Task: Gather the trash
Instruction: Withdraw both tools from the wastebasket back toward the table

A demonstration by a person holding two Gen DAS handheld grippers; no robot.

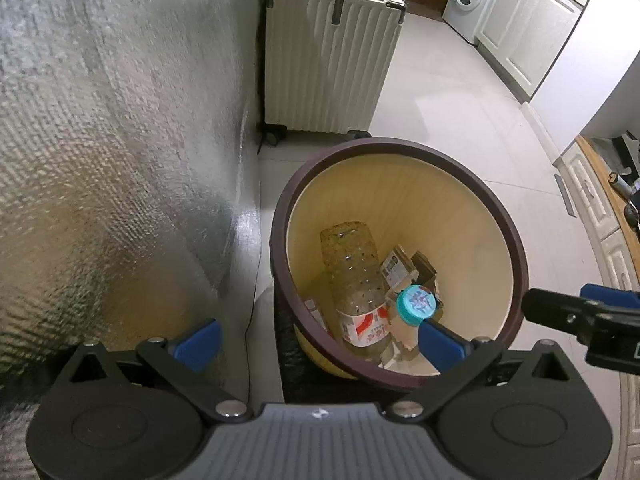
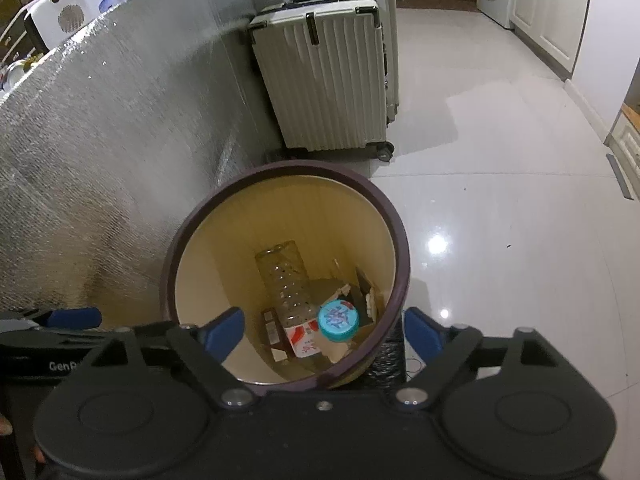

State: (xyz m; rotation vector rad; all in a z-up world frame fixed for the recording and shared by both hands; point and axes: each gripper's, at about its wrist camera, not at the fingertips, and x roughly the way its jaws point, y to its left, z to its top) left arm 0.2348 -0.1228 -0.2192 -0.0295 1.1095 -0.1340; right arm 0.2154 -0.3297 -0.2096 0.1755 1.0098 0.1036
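Glossy tiles [image 2: 500, 200], round bin [image 2: 394, 248] (ribbed inside)

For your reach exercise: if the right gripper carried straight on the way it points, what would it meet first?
Probably the near rim of the trash bin, or the teal cap inside; depth is unclear. The right gripper is open.

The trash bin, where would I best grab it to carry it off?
Grip the trash bin by its dark rim, a finger each side of the wall, coming from above on the near side; the rim is open and upright there, while the foil wall crowds the far-left side.
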